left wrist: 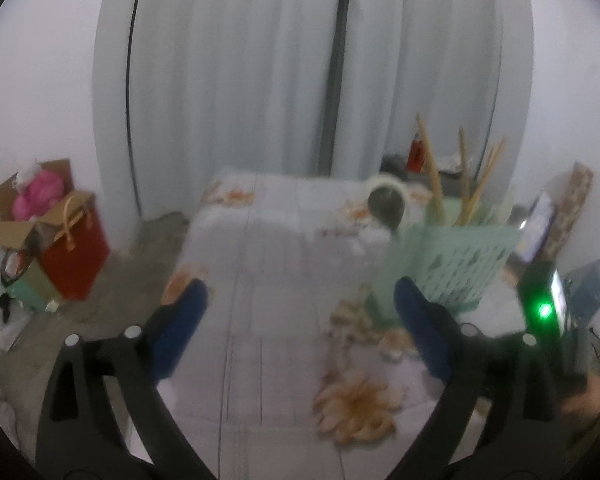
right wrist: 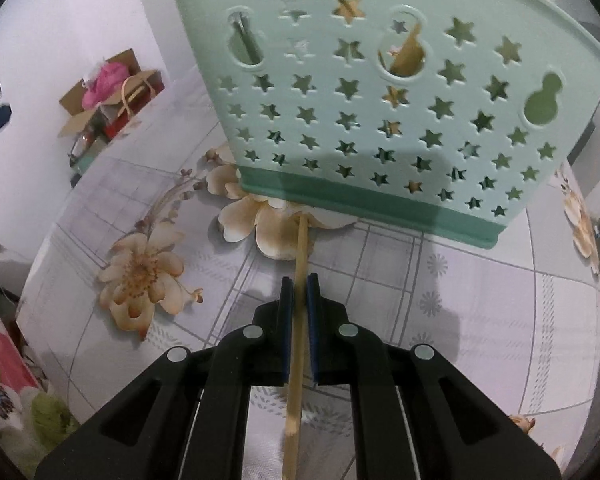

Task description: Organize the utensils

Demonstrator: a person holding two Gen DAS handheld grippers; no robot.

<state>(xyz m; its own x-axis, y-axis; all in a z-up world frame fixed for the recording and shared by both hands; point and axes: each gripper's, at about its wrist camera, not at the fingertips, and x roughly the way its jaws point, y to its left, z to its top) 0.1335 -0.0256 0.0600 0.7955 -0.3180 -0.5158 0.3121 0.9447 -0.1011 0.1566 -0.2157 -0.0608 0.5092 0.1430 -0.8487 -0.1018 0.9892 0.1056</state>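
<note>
Pale curtains point(left wrist: 236, 80) are hanging behind the table point(right wrist: 480, 320), which is wearing a checked, flower-printed cloth. I am holding my left gripper point(left wrist: 300, 320) with its jaws spread wide and nothing between them, above the cloth near the table's left edge. My right gripper point(right wrist: 299, 292) is pinching a wooden chopstick point(right wrist: 300, 248) between nearly closed blue pads, its far tip reaching the foot of the mint-green star-holed utensil caddy point(right wrist: 380, 120). That caddy is standing towards the table's right side, holding more wooden sticks point(left wrist: 434, 172) and a ladle point(left wrist: 386, 204).
</note>
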